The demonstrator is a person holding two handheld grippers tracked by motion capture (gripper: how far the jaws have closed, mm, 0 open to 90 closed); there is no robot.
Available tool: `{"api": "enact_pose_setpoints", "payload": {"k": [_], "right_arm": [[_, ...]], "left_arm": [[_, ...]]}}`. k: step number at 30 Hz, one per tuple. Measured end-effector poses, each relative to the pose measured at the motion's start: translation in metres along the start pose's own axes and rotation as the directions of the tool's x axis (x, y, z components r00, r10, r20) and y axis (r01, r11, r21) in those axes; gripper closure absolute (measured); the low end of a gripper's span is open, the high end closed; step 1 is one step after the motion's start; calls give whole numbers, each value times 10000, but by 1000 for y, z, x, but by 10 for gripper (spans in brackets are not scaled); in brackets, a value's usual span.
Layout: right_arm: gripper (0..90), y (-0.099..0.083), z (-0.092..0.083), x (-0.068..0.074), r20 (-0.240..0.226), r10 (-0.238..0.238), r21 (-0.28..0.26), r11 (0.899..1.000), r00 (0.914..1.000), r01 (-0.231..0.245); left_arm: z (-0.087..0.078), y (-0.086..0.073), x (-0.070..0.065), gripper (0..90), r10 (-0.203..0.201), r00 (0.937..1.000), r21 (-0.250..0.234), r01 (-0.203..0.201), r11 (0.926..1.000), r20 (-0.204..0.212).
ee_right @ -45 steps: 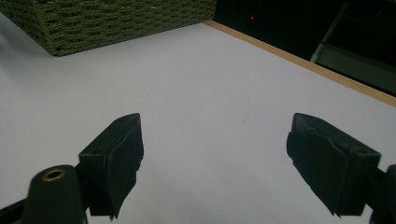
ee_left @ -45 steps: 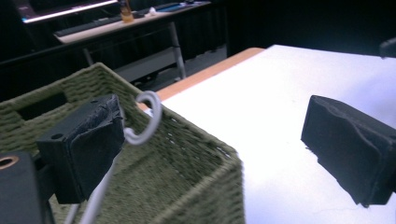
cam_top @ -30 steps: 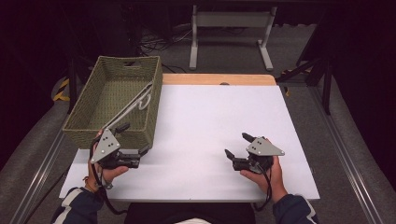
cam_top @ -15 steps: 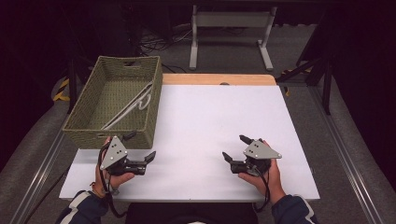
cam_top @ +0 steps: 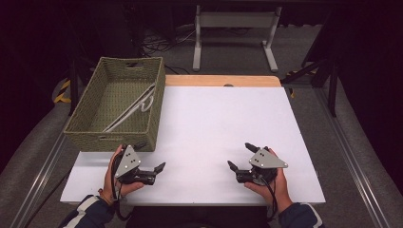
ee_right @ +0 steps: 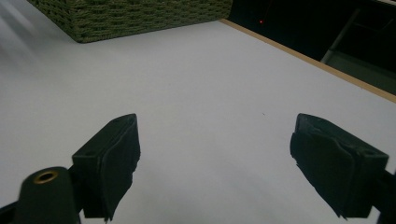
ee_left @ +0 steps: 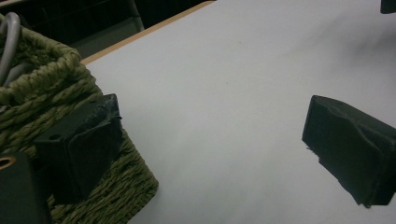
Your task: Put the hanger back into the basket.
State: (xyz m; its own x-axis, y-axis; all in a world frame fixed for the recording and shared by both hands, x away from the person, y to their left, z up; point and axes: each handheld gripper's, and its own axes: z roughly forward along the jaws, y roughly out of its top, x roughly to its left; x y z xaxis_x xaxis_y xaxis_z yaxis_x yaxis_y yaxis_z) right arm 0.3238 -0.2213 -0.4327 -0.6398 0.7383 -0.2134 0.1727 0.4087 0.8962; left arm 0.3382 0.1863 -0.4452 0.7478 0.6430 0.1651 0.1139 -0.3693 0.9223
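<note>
Since a second ago the left gripper (cam_top: 151, 172) has drawn back from the near wall of the woven basket (cam_top: 114, 137) and turned its jaws toward the middle of the table (cam_top: 218, 118); the right gripper (cam_top: 241, 156) has hardly shifted. Both stand with jaws wide apart and hold nothing, as each gripper view shows bare white surface between the pads. The left one now rests just in front of the basket's near right corner, the right one well away from the basket, toward the table's near right side. Inside the basket lie metal tongs (cam_top: 130, 108), slanted from its near left toward its far right. This looks like a rest pose. To do it well, keep both low, steady and level, jaws clear of the wicker.
</note>
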Motion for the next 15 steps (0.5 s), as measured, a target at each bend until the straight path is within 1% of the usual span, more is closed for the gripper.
{"api": "enact_pose_setpoints", "payload": {"k": [2, 6, 7, 12, 15], "right_arm": [[154, -1, -1, 0, -20, 49, -30, 10000, 10000, -49], [139, -1, -3, 0, 58, 122, -111, 9999, 9999, -121], [138, -1, -3, 0, 86, 58, -111, 9999, 9999, -57], [139, -1, -3, 3, 106, -40, -116, 9999, 9999, 42], [139, 0, -4, 4, 230, -117, -231, 9997, 9997, 122]], "left_arm": [[1, -2, 1, 55, -154, 9998, 11, 154, 9999, 85], [2, -2, 0, 56, -194, 9998, -28, 194, 9998, 75], [2, -2, 0, 56, -242, 9997, -33, 243, 9997, 91], [3, -1, -3, 57, -127, 9997, -13, 127, 9999, 186], [3, -1, -4, 56, -98, 9997, 10, 98, 10000, 218]]}}
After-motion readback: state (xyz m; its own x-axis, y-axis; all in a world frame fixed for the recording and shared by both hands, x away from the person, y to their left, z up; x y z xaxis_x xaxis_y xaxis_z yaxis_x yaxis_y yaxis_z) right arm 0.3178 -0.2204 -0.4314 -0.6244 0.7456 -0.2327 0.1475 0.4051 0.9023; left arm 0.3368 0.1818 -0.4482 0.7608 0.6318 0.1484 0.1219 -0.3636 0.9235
